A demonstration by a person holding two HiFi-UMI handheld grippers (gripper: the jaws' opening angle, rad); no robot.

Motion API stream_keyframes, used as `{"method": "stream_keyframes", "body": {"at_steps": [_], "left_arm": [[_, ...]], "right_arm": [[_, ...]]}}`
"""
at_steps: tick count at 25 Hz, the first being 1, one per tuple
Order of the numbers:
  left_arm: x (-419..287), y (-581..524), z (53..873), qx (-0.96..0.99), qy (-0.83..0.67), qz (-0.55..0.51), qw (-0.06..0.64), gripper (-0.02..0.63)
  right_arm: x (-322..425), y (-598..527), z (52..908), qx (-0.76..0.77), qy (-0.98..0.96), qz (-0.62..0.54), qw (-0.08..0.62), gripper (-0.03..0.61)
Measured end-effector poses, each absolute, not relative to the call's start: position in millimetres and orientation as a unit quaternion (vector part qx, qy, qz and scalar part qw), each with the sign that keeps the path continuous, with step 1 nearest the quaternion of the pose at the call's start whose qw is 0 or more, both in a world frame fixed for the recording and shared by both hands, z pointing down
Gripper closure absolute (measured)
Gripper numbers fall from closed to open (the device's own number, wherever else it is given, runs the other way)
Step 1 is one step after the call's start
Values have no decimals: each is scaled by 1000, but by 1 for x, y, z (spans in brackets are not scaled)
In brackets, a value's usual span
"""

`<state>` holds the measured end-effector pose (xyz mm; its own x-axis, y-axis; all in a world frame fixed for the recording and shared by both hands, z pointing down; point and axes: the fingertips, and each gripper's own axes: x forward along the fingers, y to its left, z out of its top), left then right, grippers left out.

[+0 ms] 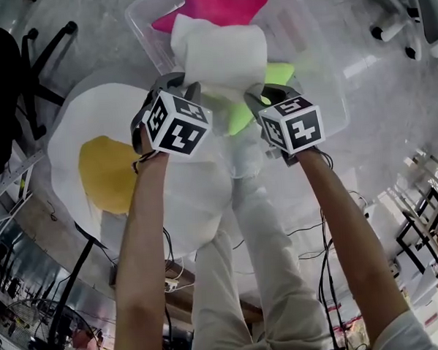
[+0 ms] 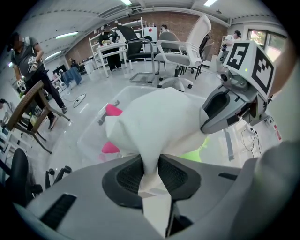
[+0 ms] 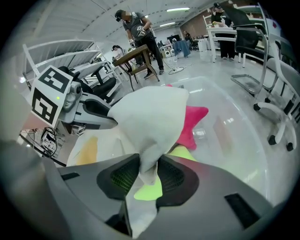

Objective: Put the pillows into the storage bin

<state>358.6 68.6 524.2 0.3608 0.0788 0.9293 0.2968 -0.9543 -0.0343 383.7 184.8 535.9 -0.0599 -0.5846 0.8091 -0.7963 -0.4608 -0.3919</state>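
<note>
White pillow [image 1: 216, 50] suspended over the open storage bin [image 1: 326, 92], pinched at two near corners and bulging out beyond both grippers. Left gripper [image 2: 150, 169] narrowed almost shut on a gathered fold of the white fabric, pads pressing the cloth from both sides. Right gripper [image 3: 147, 171] likewise clamped on a bunched corner of the same pillow, jaws only slightly apart around the cloth. Both grippers side by side above the near edge of the bin, pointing steeply down, marker cubes turned up toward the head camera.

Already inside the clear bin: a pink star-shaped pillow [image 1: 214, 6] at the far end, and a lime-green pillow [image 1: 239, 115] under the white one, nearer the grippers. Not possible to tell whether the white pillow is touching those two or hanging just clear of them.

On the floor beside the bin, at the left of the head view: a large fried-egg pillow [image 1: 67, 135], white with a yellow centre, outside the bin and untouched. Farther left, a black office chair [image 1: 2, 79].
</note>
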Motion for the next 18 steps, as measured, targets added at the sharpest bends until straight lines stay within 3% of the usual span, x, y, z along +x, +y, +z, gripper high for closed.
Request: {"method": "stream_keyframes", "body": {"at_steps": [9, 18], "left_arm": [[356, 63, 535, -818, -79, -567, 49, 377], [346, 65, 520, -827, -68, -558, 13, 350]], "right_arm": [[378, 199, 548, 660, -499, 552, 100, 393], [364, 232, 546, 669, -471, 567, 95, 335]]}}
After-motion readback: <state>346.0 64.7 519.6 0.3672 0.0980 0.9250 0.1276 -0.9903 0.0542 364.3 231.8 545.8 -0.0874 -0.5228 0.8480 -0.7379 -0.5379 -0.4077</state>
